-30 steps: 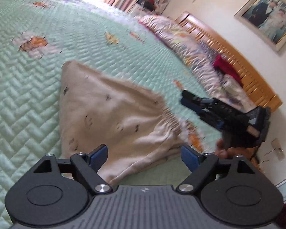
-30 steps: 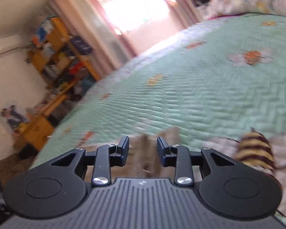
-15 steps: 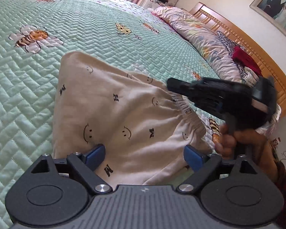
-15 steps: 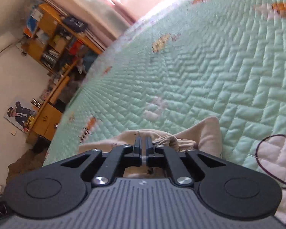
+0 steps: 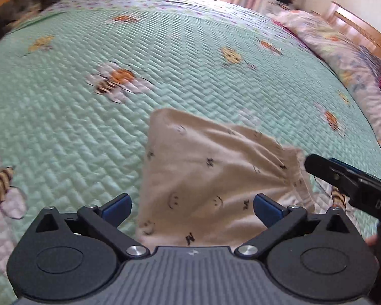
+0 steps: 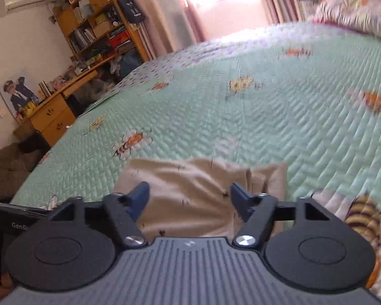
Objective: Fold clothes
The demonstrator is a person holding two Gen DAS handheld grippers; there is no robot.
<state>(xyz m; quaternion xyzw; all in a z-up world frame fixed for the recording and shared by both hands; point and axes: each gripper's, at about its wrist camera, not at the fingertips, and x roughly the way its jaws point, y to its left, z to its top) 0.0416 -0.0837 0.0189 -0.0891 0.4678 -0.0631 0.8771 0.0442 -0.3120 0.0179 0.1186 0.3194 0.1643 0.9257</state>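
Nearest the lenses, both tools stood released: the left gripper (image 5: pixel 191 207) had just widened its jaws with nothing pinched between them, and the right gripper (image 6: pixel 189 198) had just sprung its jaws apart, the cloth lying below them rather than pressed by the pads. Just beyond lay the beige garment (image 5: pixel 216 178), printed with small smiley faces, folded into a rough wedge on the green quilt (image 5: pixel 190 63), its gathered waistband beside the right tool's tip. This looked like the pause after one fold was set down; the next move would probably call for a fresh pinch on an edge to fold again or smooth it. The garment's near edge was hidden behind the gripper bodies, and the far pillows (image 5: pixel 343 50) and bookshelf (image 6: pixel 99 25) were blurred.
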